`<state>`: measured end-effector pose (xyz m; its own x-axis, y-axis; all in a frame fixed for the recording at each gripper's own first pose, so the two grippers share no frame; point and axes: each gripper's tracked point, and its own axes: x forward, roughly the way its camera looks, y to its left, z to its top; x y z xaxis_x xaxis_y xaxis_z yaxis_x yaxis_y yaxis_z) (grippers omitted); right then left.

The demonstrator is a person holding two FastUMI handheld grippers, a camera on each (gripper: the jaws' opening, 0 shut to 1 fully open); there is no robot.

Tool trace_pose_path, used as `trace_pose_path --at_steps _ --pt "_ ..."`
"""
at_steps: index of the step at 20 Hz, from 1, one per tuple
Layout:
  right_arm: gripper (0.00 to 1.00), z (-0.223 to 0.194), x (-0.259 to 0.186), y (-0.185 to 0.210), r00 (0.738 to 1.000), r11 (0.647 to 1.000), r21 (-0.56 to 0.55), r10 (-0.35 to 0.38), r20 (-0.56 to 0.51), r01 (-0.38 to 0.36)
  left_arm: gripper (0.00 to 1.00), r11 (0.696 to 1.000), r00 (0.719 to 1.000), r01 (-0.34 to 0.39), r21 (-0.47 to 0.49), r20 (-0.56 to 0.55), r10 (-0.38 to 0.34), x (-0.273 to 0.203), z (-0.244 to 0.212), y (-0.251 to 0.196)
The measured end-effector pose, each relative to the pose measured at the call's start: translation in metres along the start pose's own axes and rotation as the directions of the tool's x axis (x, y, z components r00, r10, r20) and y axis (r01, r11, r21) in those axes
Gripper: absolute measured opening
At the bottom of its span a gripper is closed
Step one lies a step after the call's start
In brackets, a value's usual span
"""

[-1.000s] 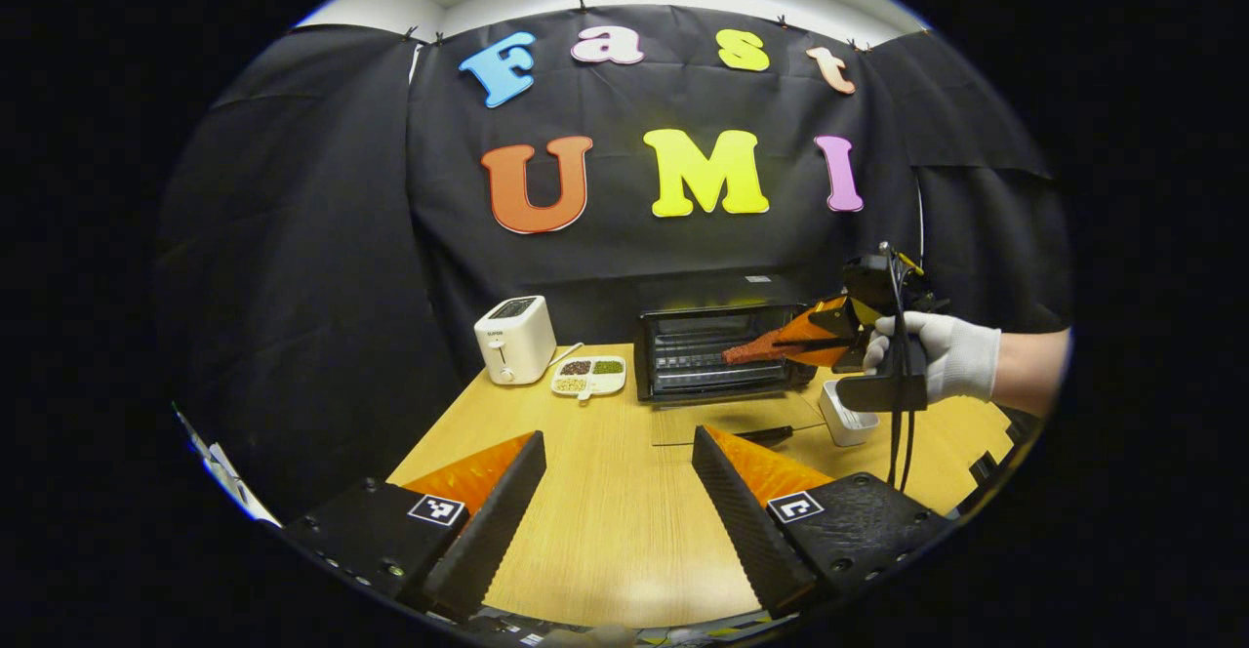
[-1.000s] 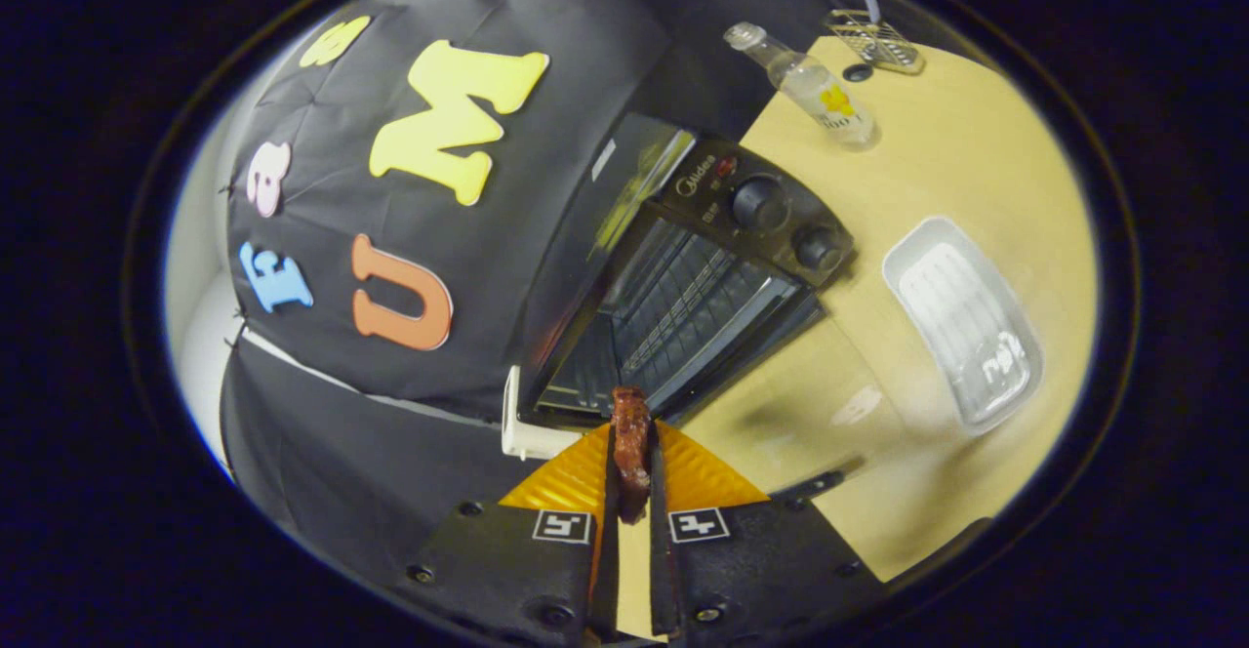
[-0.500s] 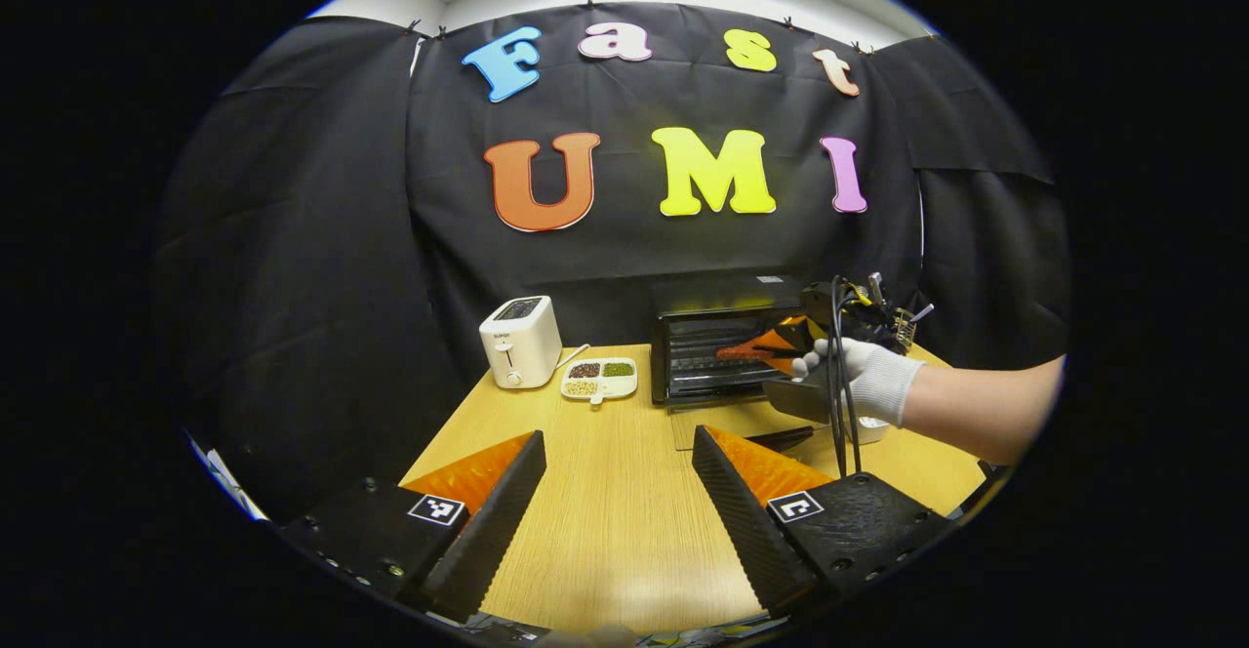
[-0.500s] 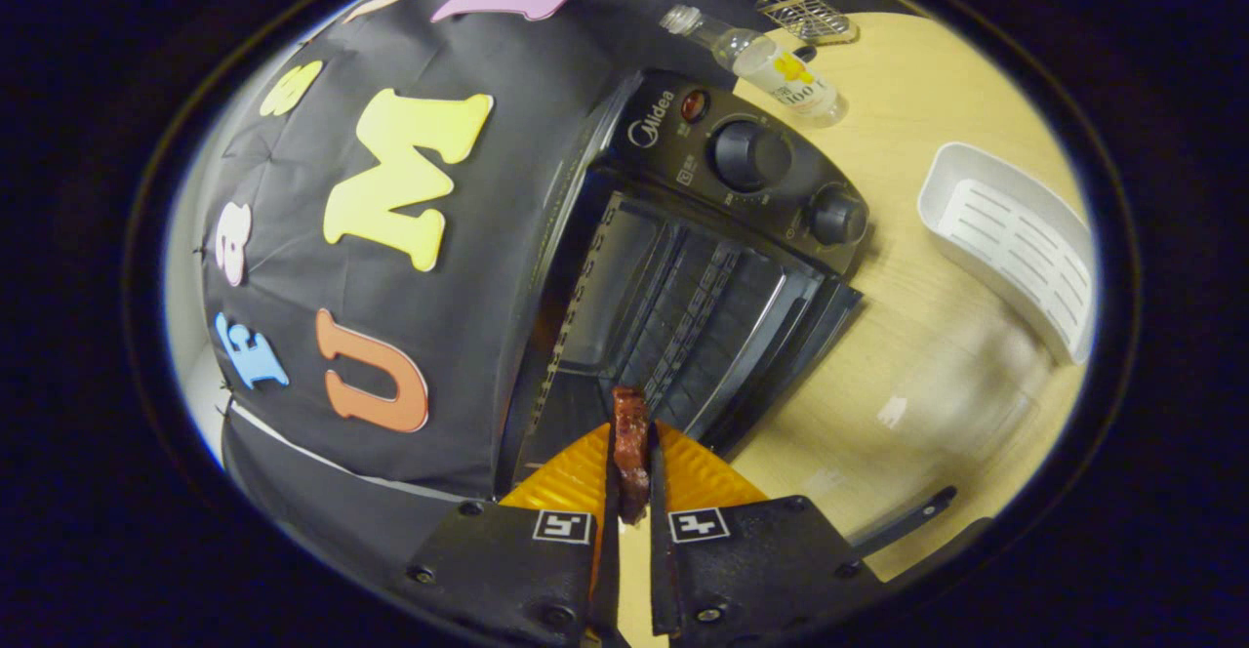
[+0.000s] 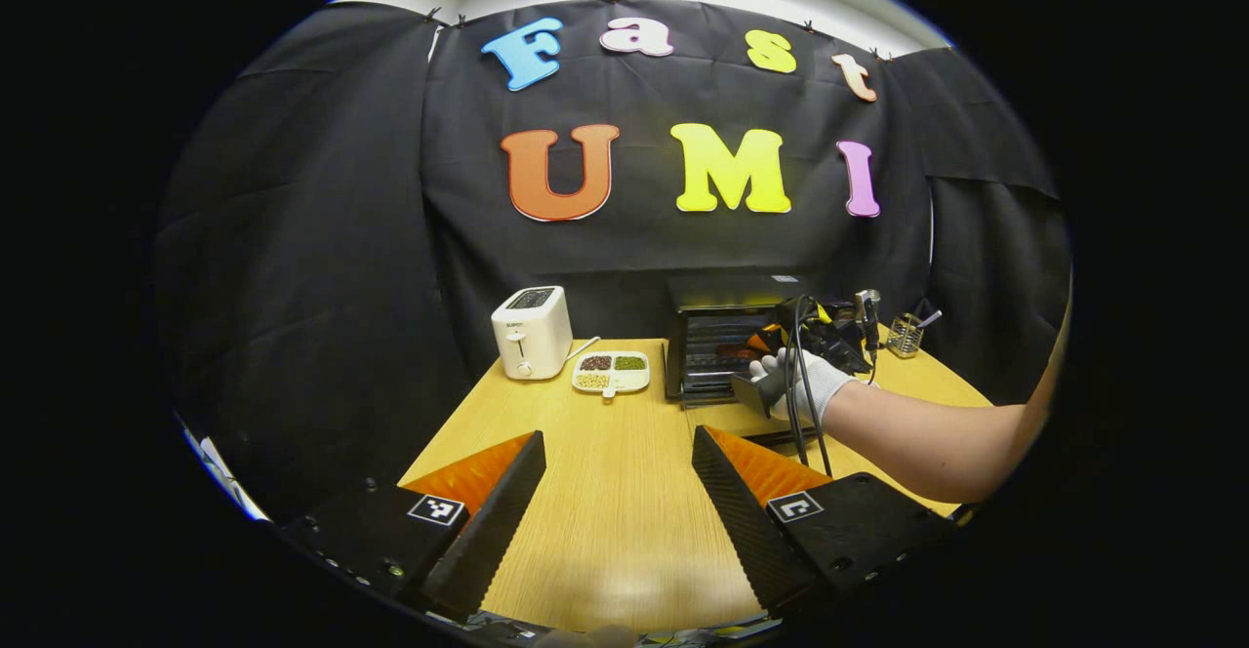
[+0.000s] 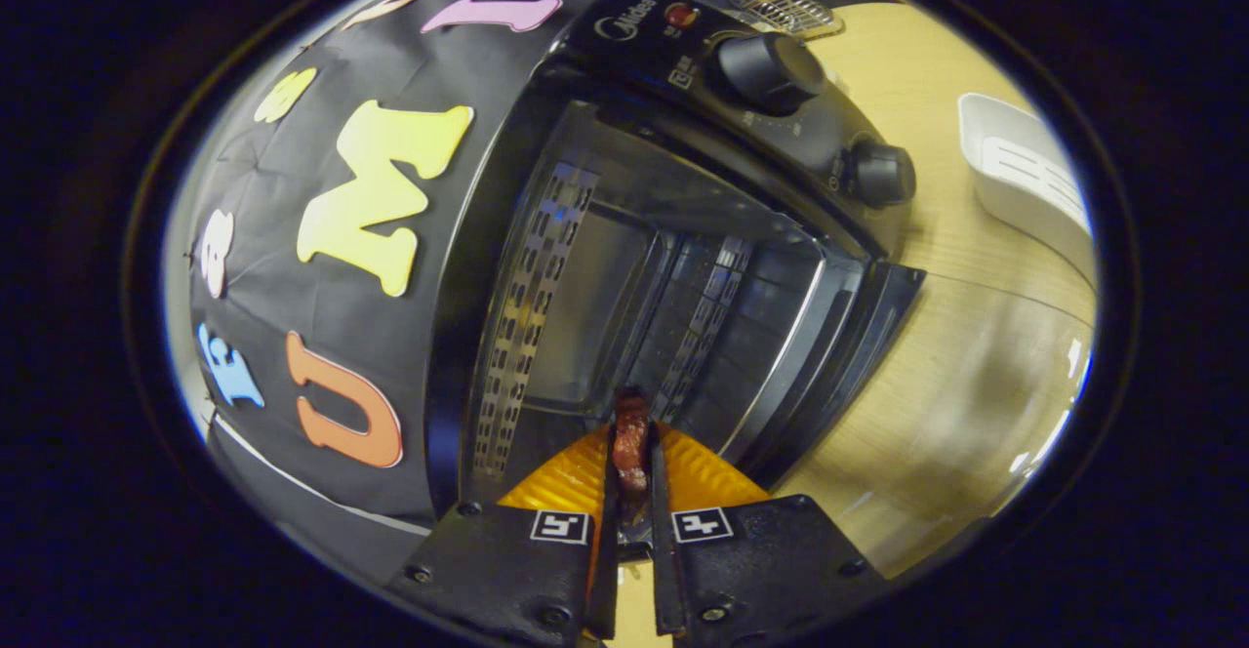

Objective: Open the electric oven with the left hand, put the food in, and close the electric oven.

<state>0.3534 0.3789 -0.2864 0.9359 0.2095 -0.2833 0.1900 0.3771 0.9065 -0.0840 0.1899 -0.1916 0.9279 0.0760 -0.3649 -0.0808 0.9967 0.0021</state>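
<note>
1. Left gripper (image 5: 615,492): released, fingers spread wide with nothing between them, hovering above the near part of the table (image 5: 605,531), well apart from the oven.
2. Right gripper (image 6: 631,492): clenched on the food (image 6: 630,438), a dark reddish strip pinched between both fingers and sticking out past their tips. In the left gripper view it sits at the oven's front, held by a gloved hand (image 5: 795,384) with a cable hanging from it.
3. Oven (image 6: 683,267): door (image 6: 849,355) swung down and open, cavity exposed. The wire rack (image 6: 703,336) and perforated side wall are visible inside. Two knobs sit on the control panel (image 6: 781,92).
4. Food position: at the oven's mouth, its tip pointing into the cavity, above the rack. Whether it touches the rack cannot be told.
5. Tray (image 6: 1029,180): white, on the table beside the oven's knob side.
6. Toaster (image 5: 532,331): white, upright at the far side of the table, apart from the oven.
7. Dish (image 5: 612,373): white, divided, holding grains of different colours, between toaster and oven.
8. Wire holder (image 5: 906,334): on the table beyond the oven.
</note>
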Motion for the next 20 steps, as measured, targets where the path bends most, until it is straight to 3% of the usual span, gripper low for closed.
trace_pose_path --at_steps 4,5,7,9,10,11,13,18,20 --pt "0.25 0.003 0.004 -0.005 0.999 0.998 -0.063 -0.024 0.022 0.026 0.96 1.000 1.000 -0.002 -0.005 -0.012 0.002 0.003 -0.008 0.007" --pt "0.39 0.002 0.003 -0.005 0.999 0.995 -0.090 -0.033 0.022 0.035 0.96 1.000 1.000 -0.005 -0.010 -0.022 0.004 0.002 -0.012 0.008" --pt "0.55 0.002 -0.004 -0.014 0.996 0.974 -0.211 -0.082 0.023 0.085 0.97 1.000 1.000 -0.001 -0.018 -0.029 0.001 0.001 -0.013 0.008" --pt "0.68 0.005 -0.008 -0.016 0.994 0.938 -0.330 -0.098 0.049 0.108 0.97 1.000 1.000 -0.006 -0.011 -0.020 0.006 0.001 -0.010 0.010" --pt "0.65 0.007 -0.010 -0.018 0.992 0.918 -0.377 -0.111 0.055 0.124 0.97 1.000 1.000 -0.006 -0.011 -0.014 0.006 0.001 -0.008 0.010" --pt "0.84 0.008 -0.014 -0.021 0.991 0.897 -0.421 -0.122 0.060 0.136 0.97 1.000 1.000 -0.007 -0.012 -0.014 0.007 0.001 -0.008 0.009" --pt "0.92 0.012 -0.021 -0.019 0.990 0.859 -0.492 -0.126 0.065 0.142 0.97 1.000 1.000 -0.003 -0.015 -0.010 0.003 -0.001 -0.009 0.005" --pt "0.94 0.022 -0.067 -0.007 0.993 0.749 -0.653 -0.107 0.045 0.111 0.97 1.000 1.000 0.006 0.004 0.014 -0.006 -0.006 -0.001 -0.007" --pt "0.94 0.027 -0.101 0.003 0.996 0.678 -0.731 -0.085 0.026 0.077 0.97 1.000 0.999 0.014 0.005 0.032 -0.014 -0.007 0.005 -0.015"
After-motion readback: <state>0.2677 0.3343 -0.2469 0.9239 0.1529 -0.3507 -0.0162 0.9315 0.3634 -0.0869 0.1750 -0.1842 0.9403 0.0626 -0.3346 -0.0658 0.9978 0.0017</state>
